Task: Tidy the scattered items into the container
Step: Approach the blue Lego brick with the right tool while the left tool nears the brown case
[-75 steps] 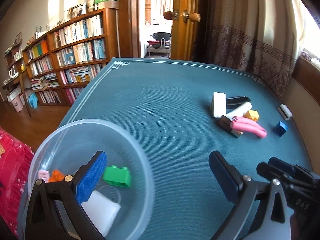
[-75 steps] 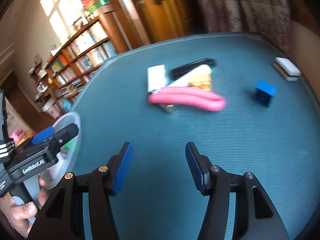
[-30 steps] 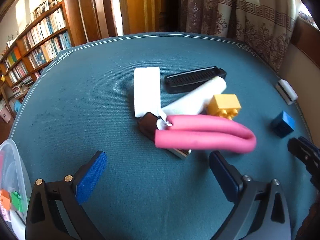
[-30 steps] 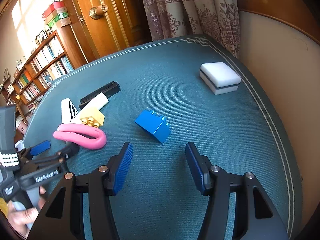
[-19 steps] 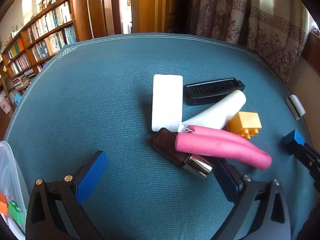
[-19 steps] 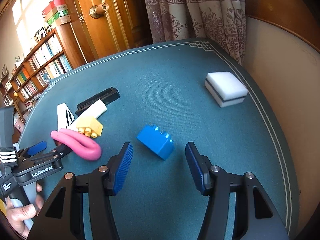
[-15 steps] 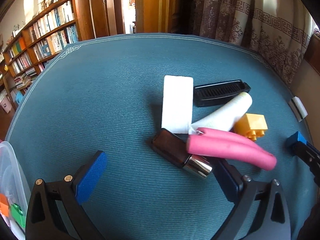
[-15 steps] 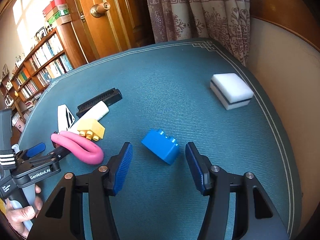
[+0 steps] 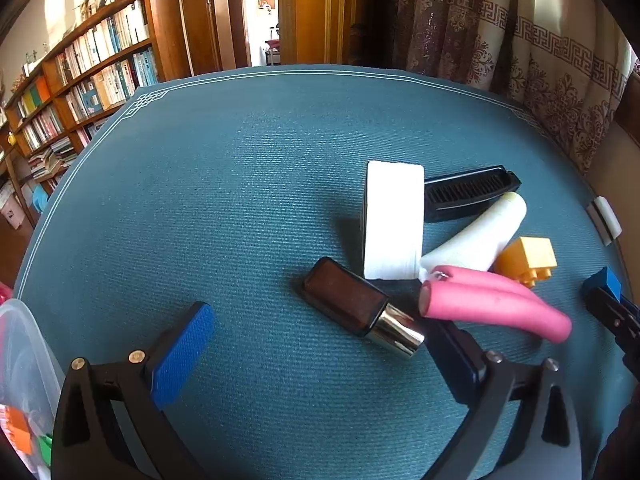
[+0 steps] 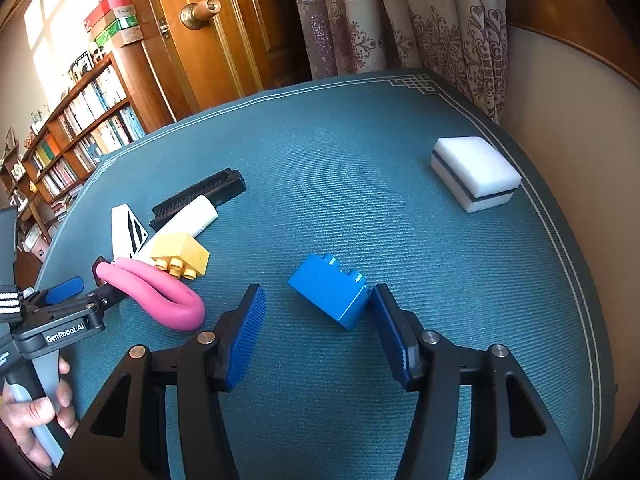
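Observation:
My left gripper (image 9: 318, 320) is open just in front of a brown bottle with a silver cap (image 9: 348, 300); the cap lies by the right finger. Behind it are a pink foam loop (image 9: 492, 304), a white block (image 9: 394, 224), a black comb (image 9: 468, 192), a white tube (image 9: 480, 236) and a yellow brick (image 9: 526, 260). The clear container (image 9: 24, 360) shows at the left edge with orange and green pieces inside. My right gripper (image 10: 316, 296) is open around a blue brick (image 10: 328, 290), whose corner nearly touches the right pad.
A white sponge with a dark stripe (image 10: 474, 172) sits near the mat's right edge. The teal mat (image 10: 360, 160) covers the table. A hand (image 10: 36, 412) holds the left gripper's handle. Bookshelves (image 9: 80, 92), a wooden door (image 10: 224, 40) and curtains (image 10: 400, 12) stand behind.
My left gripper left the container and came up to the pile, with the bottle now close to its right finger. My right gripper advanced until the blue brick lay between its fingers.

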`<state>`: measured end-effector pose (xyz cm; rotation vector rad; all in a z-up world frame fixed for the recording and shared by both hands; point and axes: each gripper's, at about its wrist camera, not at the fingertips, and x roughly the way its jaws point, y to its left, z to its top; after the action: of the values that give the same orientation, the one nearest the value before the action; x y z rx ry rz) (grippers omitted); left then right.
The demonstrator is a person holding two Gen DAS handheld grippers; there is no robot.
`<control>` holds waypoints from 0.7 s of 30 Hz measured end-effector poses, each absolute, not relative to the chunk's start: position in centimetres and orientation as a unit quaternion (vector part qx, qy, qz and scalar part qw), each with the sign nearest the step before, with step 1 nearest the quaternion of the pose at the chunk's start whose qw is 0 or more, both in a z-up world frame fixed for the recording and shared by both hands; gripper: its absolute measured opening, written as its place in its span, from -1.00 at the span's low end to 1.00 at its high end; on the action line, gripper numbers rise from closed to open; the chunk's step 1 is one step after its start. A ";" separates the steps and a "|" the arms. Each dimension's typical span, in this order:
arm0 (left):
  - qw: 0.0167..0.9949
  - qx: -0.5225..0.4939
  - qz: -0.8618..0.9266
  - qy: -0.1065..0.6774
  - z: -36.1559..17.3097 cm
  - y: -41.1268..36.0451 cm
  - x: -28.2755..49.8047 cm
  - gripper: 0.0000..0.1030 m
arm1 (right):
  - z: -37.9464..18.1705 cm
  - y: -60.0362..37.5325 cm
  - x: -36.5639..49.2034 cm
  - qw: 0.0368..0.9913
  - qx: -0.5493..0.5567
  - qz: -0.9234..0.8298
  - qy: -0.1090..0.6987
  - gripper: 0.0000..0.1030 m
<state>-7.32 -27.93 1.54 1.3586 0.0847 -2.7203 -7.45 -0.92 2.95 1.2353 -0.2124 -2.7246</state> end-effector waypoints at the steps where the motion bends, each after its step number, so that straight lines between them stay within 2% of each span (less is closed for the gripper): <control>1: 0.047 0.447 -0.893 0.025 1.6 -27.9 -7.4 0.99 | 2.9 -0.9 -7.4 0.071 0.410 -0.906 -0.071 0.14; 17: 0.003 0.432 -0.902 -0.012 1.9 -27.9 -8.5 0.99 | 2.7 -1.0 -7.2 0.073 0.400 -0.911 -0.065 0.14; 20: -0.002 0.425 -0.905 -0.017 2.1 -27.6 -8.2 0.85 | 2.6 -1.3 -7.0 0.070 0.397 -0.914 -0.055 0.13; 21: -0.004 0.421 -0.907 -0.021 2.1 -27.4 -7.9 0.78 | 2.6 -1.3 -7.0 0.068 0.396 -0.914 -0.054 0.06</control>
<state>-7.88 -27.44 2.09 1.3272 -0.0655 -2.8563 -7.03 -1.27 2.64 1.1928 -0.1614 -2.7544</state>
